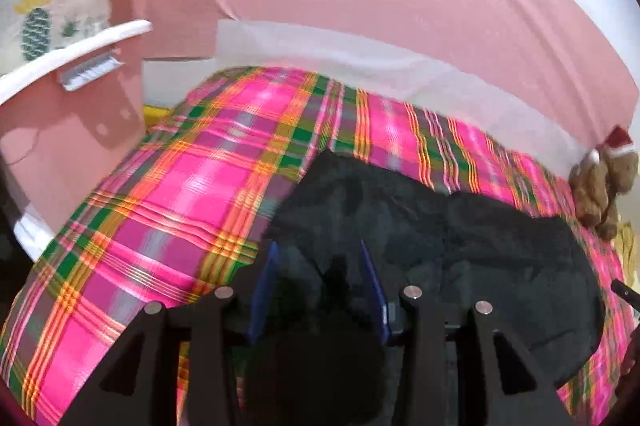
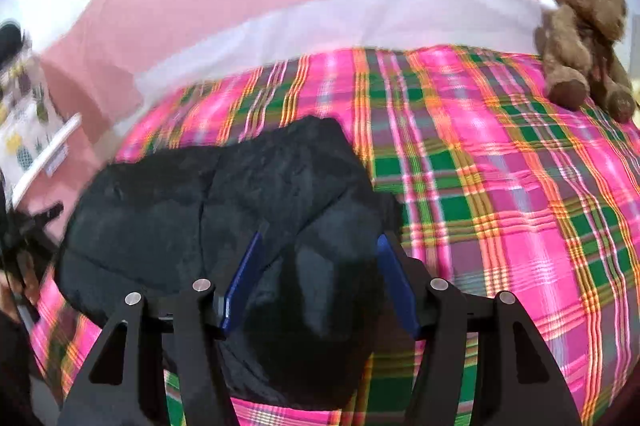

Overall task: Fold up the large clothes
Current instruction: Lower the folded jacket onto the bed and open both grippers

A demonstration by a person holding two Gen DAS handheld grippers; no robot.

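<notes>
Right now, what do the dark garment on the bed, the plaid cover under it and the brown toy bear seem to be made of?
Dark garment: soft matte cloth, maybe fleece; it creases without shine.
Plaid cover: woven fabric, faintly glossy; pink squares catch light.
Brown toy bear: fuzzy plush pile, with a red felt-like hat.

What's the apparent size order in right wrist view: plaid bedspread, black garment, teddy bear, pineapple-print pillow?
1. plaid bedspread
2. black garment
3. teddy bear
4. pineapple-print pillow, though it is cut off at the frame edge, so its rank is unsure.

The garment [image 2: 224, 209] lies on the bedspread [image 2: 500, 185], teddy bear [image 2: 580, 37] behind right.
</notes>
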